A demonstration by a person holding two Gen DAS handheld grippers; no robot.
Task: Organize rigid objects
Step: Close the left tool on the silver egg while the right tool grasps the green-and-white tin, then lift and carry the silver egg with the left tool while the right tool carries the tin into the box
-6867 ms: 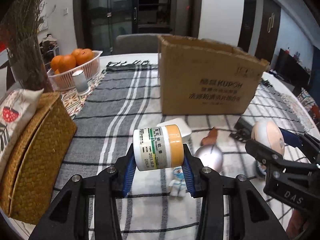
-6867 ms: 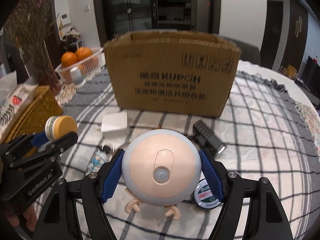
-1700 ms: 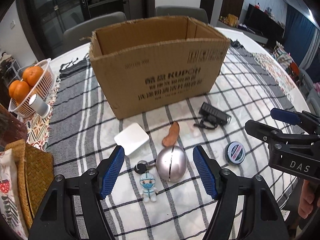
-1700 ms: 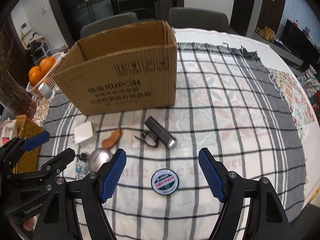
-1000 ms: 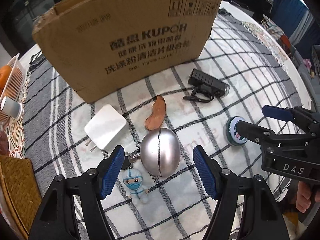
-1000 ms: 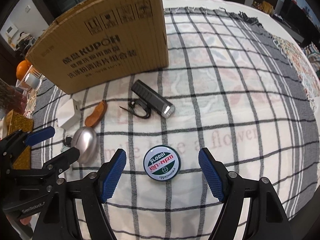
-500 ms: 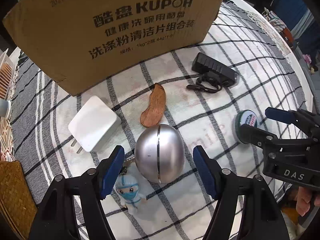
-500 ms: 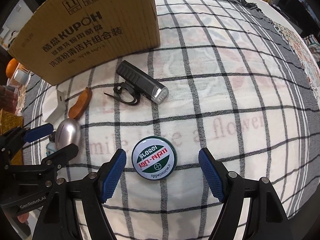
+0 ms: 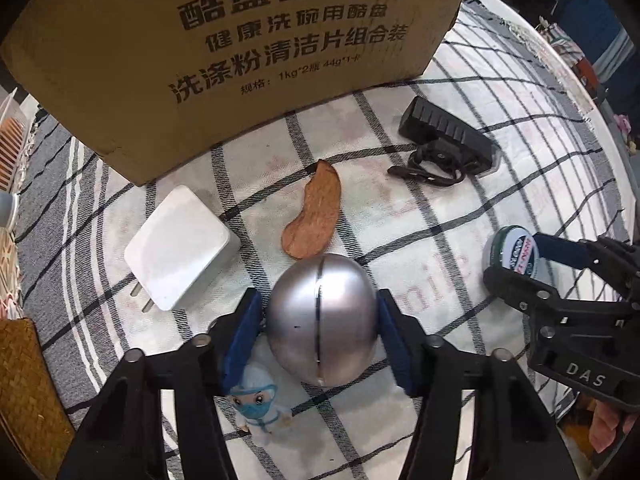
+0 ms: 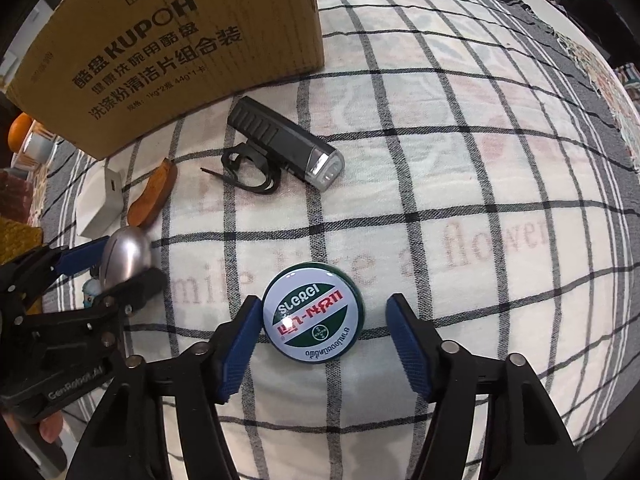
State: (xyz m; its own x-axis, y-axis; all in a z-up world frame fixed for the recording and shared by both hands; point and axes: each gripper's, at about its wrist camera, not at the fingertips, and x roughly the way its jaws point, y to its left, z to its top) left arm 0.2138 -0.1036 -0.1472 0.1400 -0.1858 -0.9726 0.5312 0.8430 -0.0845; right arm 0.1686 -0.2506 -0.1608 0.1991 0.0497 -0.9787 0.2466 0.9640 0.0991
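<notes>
Silver metal egg-shaped shell (image 9: 322, 320) lies on the checked cloth (image 10: 460, 168) of the desk, between the blue pads of the left tongs (image 9: 320, 334). Jaws have just been closing; both pads appear to touch the shell's sides, so it reads as gripped, though it still rests on the cloth. Masked figurine keychain (image 9: 258, 402) lies just beside the shell, under the left pad. Brown bean-shaped piece (image 9: 312, 214) sits just beyond the shell; white plug adapter (image 9: 176, 246) to its left.

Round green-and-white tin (image 10: 313, 317) lies flat between the pads of the right tongs (image 10: 320, 346). Jaws have just been closing; the left pad is at the tin's edge, the right pad stands clear with a gap, so no grip.

Black bike light (image 10: 286, 148) with its strap lies beyond the tin, near the cardboard box (image 10: 168, 48), which stands upright on the cloth.
</notes>
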